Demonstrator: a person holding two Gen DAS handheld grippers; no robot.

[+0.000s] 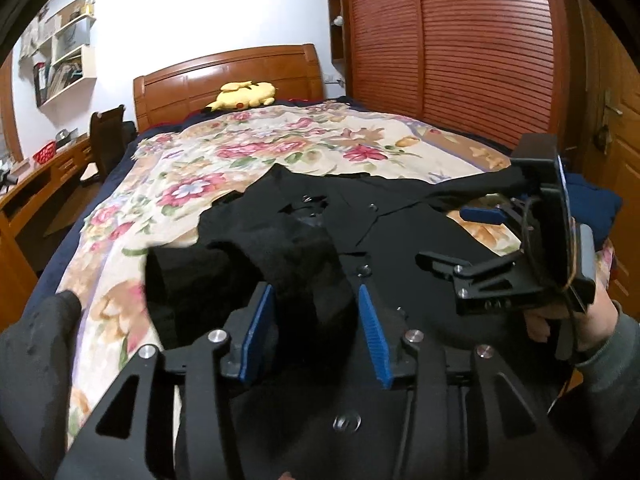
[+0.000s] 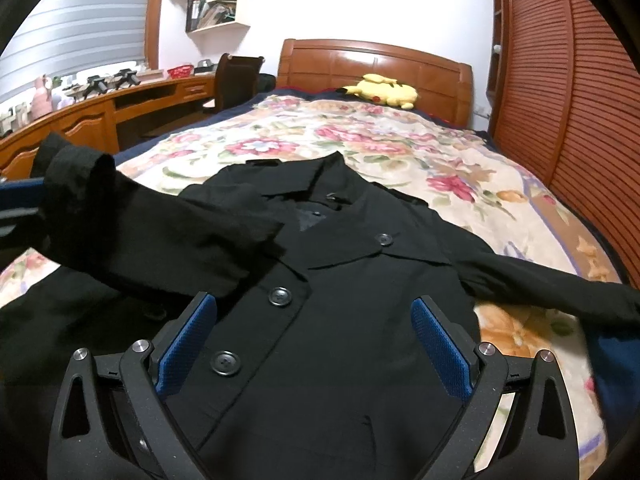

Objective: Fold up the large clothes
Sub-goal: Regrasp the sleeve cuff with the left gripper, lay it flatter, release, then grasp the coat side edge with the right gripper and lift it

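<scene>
On the wall shelf (image 2: 218,4) we see books and papers standing in its compartments; on the desk (image 2: 132,100) a small red basket (image 2: 181,71) sits, its contents too small to tell. The black coat (image 2: 320,272) lies front-up on the floral bedspread (image 1: 248,152), collar toward the headboard (image 2: 376,64), its long axis running down the bed toward us. 1 sleeve (image 2: 152,236) is folded across the chest; the other sleeve (image 2: 560,284) stretches out sideways. Our left gripper (image 1: 316,320) has its jaws partly spread, dark sleeve cloth lying between the blue pads without being pinched. Our right gripper (image 2: 314,344) hovers over the buttoned front, jaws wide apart, gripping nothing.
</scene>
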